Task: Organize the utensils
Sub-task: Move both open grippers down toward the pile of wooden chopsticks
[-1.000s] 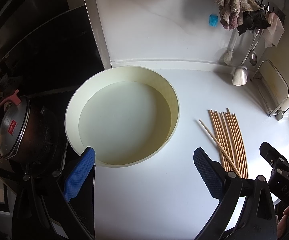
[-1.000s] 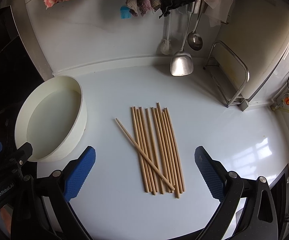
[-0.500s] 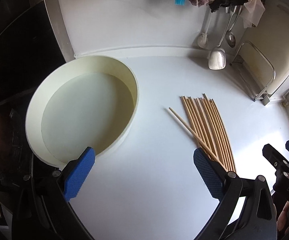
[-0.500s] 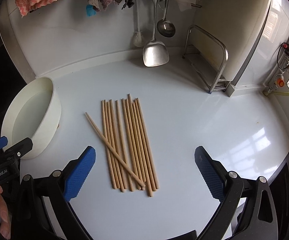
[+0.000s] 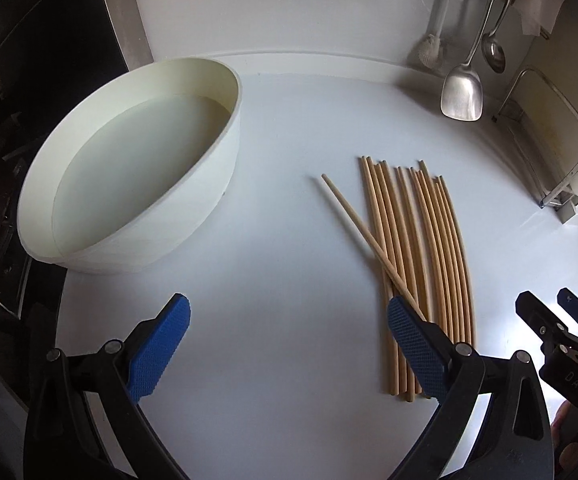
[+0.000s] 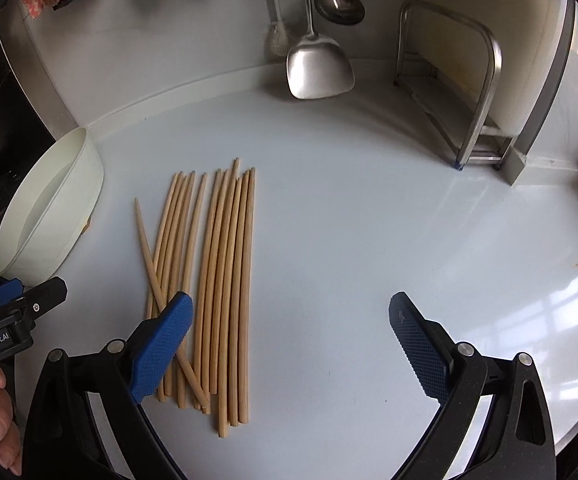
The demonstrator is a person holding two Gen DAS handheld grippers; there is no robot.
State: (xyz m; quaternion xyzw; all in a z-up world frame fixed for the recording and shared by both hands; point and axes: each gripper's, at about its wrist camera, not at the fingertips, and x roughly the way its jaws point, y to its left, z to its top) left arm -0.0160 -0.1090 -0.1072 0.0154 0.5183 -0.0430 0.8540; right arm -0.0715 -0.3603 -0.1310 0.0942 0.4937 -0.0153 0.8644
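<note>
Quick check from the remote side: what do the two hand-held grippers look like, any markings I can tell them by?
Both are black frames with silver pivot bolts and two fingers faced in blue textured pads. The left hand-held gripper shows white "GenRobot.AI" lettering on its side in the right wrist view. The right hand-held gripper shows "DAS" on its body in the left wrist view. No cables or sleeves visible.
</note>
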